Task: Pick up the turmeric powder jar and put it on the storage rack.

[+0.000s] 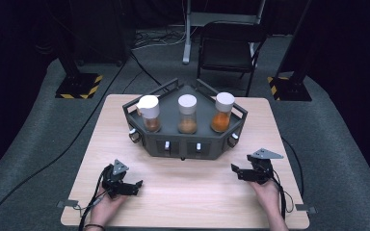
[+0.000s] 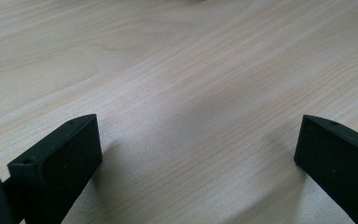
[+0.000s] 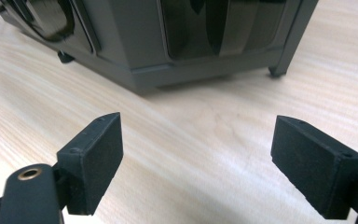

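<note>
A dark grey angular rack (image 1: pixel 183 144) stands at the middle back of the wooden table (image 1: pixel 183 192). It holds three white-lidded jars: a left jar (image 1: pixel 149 113) with brown powder, a middle jar (image 1: pixel 187 114) with tan powder, and a right jar (image 1: pixel 222 111) with orange powder. My left gripper (image 1: pixel 136 186) rests low at the front left, jaws pointing right, open (image 2: pixel 198 149) over bare wood. My right gripper (image 1: pixel 236 172) sits at the front right, jaws pointing left, open (image 3: pixel 198 149) with nothing between them. The rack's lower wall (image 3: pixel 191 46) is just ahead of the right gripper.
A black chair (image 1: pixel 229 48) stands behind the table. Two stand bases with yellow-black stripes (image 1: pixel 79 86) (image 1: pixel 289 86) sit on the grey carpet at either side. Cables (image 1: pixel 53 159) run across the floor at the left. Bare table lies between the two grippers.
</note>
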`<state>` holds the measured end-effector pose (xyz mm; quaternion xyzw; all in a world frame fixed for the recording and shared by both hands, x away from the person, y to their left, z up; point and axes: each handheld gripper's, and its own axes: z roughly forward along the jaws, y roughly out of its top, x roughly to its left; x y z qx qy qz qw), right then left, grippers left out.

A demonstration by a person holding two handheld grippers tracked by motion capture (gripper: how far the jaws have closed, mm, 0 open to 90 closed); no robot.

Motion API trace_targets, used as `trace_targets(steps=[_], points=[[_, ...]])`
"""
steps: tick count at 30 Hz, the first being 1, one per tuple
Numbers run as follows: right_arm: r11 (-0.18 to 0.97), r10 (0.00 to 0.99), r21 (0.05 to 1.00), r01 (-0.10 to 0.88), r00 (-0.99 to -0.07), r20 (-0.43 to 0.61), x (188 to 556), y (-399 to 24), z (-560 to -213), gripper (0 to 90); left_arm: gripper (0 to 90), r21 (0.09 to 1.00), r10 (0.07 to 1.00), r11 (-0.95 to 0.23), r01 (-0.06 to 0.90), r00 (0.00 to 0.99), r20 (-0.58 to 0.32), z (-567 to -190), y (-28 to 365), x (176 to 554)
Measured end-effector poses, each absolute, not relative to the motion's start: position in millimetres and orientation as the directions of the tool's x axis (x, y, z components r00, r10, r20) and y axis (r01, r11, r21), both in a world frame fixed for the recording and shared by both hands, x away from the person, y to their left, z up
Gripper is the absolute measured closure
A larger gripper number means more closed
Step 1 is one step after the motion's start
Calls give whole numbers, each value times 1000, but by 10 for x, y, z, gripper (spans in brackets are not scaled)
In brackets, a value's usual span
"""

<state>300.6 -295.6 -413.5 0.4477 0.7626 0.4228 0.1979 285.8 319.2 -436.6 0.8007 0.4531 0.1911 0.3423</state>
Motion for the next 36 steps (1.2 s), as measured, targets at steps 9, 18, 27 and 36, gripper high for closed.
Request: trace_targets(steps=[9,18,27,36], points=[[256,859,805,534,-508,64,2934,-2957,-4268,148,2,721,856,-355,594,517,-4,-4366,3193,2858],[258,864,790,556,-499,69,2888,-2980,-4360,148,2,721,856,-355,595,516,-4,-4367,3192,2858],[299,868,757,581,-494,36,2836,-2929,-4352,136,2,722,856,-355,594,516,-4,-4367,3192,2857],[327,868,749,576,-496,2,2763,-2871,-4343,130,2,722,856,-355,595,516,-4,-4367,3192,2857]])
